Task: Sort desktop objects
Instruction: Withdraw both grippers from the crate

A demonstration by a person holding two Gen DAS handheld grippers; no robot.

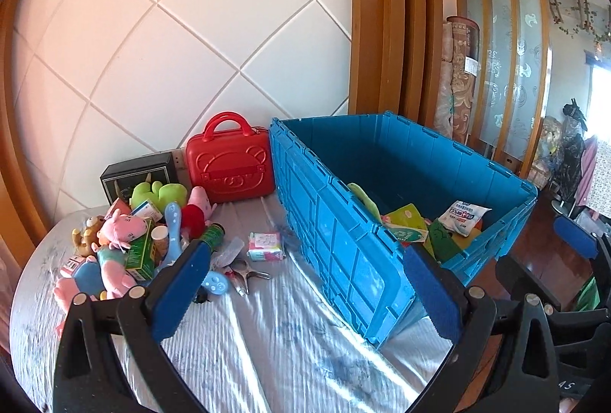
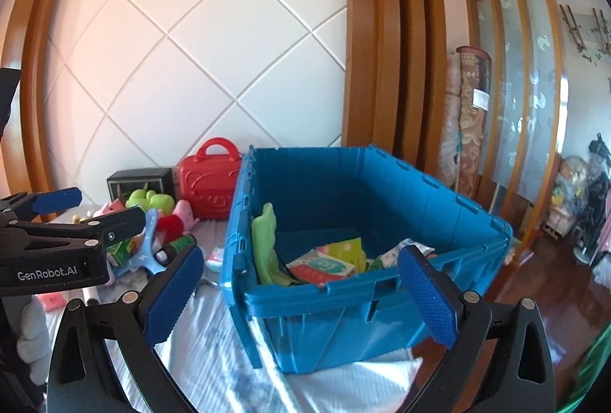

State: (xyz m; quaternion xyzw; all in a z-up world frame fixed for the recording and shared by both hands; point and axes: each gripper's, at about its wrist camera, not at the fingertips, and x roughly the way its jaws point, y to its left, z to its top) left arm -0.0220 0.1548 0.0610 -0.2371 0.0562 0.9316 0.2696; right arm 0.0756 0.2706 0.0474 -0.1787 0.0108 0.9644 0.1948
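Crate contents partly hidden behind the near wall of the blue crate point(image 2: 343, 207); small items in the toy pile point(image 1: 126, 233) overlap, exact count unclear. Counted: one crate, one red case point(image 1: 231, 165), one black box point(image 1: 133, 176), one pair of scissors point(image 1: 244, 273). Left gripper point(image 1: 305, 294): jaws wide apart, empty, pile ahead-left, crate ahead-right. Right gripper point(image 2: 301, 294): wide apart, empty, crate directly ahead.

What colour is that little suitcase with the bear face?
Red all over, handle too. The suitcase shows best in the left wrist view.
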